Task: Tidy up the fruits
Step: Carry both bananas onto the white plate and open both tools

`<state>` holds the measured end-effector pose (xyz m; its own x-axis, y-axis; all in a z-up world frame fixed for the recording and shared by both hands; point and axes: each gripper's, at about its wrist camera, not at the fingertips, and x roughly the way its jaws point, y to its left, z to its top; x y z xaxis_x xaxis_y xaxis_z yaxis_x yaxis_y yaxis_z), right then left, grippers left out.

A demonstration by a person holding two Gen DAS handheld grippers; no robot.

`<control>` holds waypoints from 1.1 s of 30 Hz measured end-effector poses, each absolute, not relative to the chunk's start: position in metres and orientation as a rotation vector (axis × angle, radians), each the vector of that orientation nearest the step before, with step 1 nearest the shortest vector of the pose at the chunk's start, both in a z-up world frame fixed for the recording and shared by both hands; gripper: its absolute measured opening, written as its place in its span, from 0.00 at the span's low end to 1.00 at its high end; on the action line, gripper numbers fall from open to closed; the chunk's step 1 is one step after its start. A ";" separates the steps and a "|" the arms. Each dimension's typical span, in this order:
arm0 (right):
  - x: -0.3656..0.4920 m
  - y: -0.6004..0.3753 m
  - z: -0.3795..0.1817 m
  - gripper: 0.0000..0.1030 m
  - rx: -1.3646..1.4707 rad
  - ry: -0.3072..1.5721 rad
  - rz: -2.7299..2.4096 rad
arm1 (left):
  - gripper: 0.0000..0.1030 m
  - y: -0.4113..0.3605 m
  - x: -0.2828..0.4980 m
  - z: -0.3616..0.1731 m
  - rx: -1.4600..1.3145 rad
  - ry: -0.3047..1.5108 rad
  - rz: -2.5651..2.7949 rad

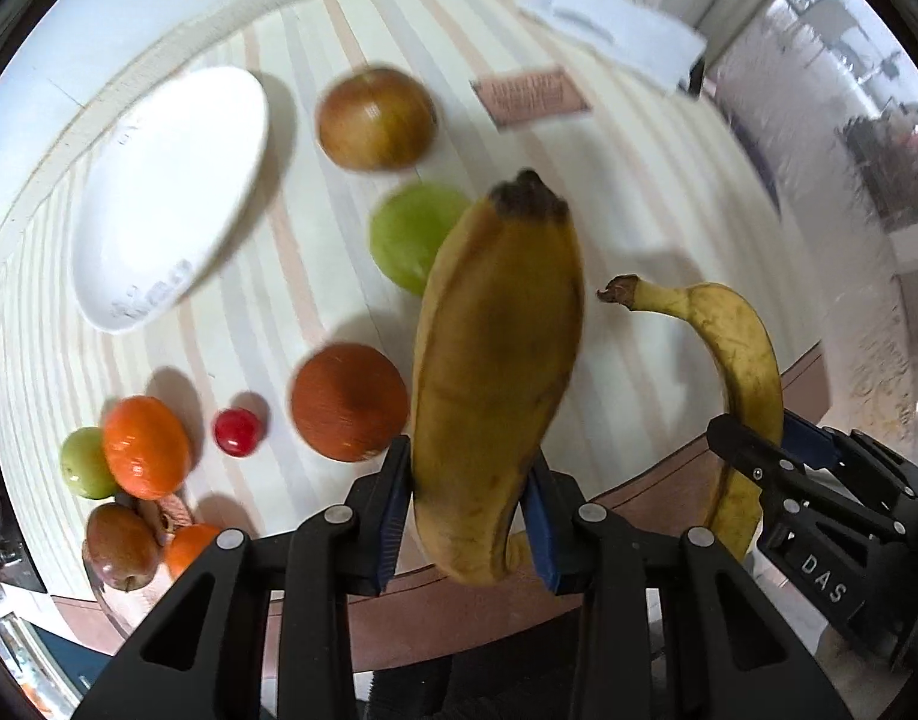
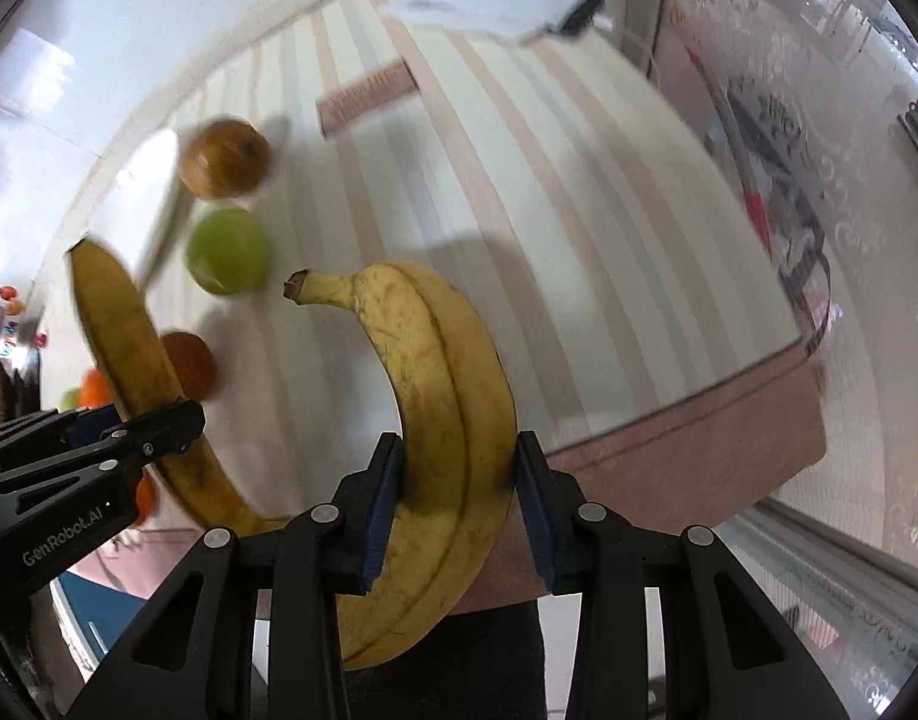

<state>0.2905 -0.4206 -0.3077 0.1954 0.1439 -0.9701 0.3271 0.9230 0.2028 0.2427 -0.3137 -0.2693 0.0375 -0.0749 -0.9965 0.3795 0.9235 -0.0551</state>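
Nearest my left lens was the browner banana [image 1: 495, 372], clamped low on its body between the blue pads of my left gripper [image 1: 470, 510]; the jaws stood only as wide as the fruit, both pads pressed to its skin, and it hung lifted above the striped table [image 1: 639, 192] with its dark tip pointing away from me. My right gripper [image 2: 456, 510] was closed the same way on the yellower banana [image 2: 441, 420], pads touching either side of its middle, stem end curling out over the tabletop; in the left view that banana [image 1: 741, 372] showed just beside mine, the two held apart from each other.

By my judgement the sorting had barely started; the white plate [image 1: 165, 192] lay bare, at least as far as the blur let me tell. Loose on the table remained a brownish apple [image 1: 375, 120], a green apple [image 1: 411, 234] partly behind my banana, a dark orange fruit [image 1: 348, 402], and a small red fruit [image 1: 238, 431]; near the edge a cluster of mixed small fruit [image 1: 129, 480] sat touching one another. Both bananas still needed a resting place, and everything else was yet to be grouped.
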 end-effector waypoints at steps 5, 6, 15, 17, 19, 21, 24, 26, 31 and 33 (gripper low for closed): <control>0.309 -0.412 -0.262 0.39 0.406 1.304 -0.090 | 0.30 -0.293 0.249 -0.218 0.160 1.431 -0.377; 0.315 -0.409 -0.255 0.39 0.410 1.286 -0.078 | 0.30 -0.283 0.256 -0.208 0.149 1.419 -0.382; 0.388 -0.330 -0.227 0.39 0.393 1.209 0.043 | 0.30 -0.198 0.326 -0.158 0.046 1.409 -0.358; 0.409 -0.309 -0.229 0.39 0.378 1.203 0.060 | 0.30 -0.178 0.347 -0.165 0.028 1.426 -0.331; 0.430 -0.286 -0.236 0.39 0.362 1.206 0.073 | 0.30 -0.152 0.375 -0.174 0.000 1.454 -0.317; 0.453 -0.266 -0.244 0.39 0.348 1.213 0.086 | 0.30 -0.132 0.398 -0.186 -0.026 1.492 -0.304; 0.485 -0.239 -0.259 0.39 0.315 1.225 0.084 | 0.30 -0.114 0.427 -0.206 -0.045 1.533 -0.281; 0.500 -0.224 -0.268 0.39 0.300 1.236 0.076 | 0.30 -0.100 0.443 -0.218 -0.064 1.566 -0.270; 0.531 -0.202 -0.299 0.39 0.284 1.270 0.039 | 0.30 -0.083 0.479 -0.262 -0.111 1.643 -0.243; 0.542 -0.196 -0.311 0.39 0.283 1.284 0.016 | 0.30 -0.080 0.490 -0.279 -0.137 1.676 -0.231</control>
<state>0.5416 -0.1963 -0.3105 0.2880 0.1686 -0.9427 0.1453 0.9653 0.2170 0.4899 -0.0795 -0.2795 -0.1192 -0.2246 -0.9671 0.0454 0.9718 -0.2313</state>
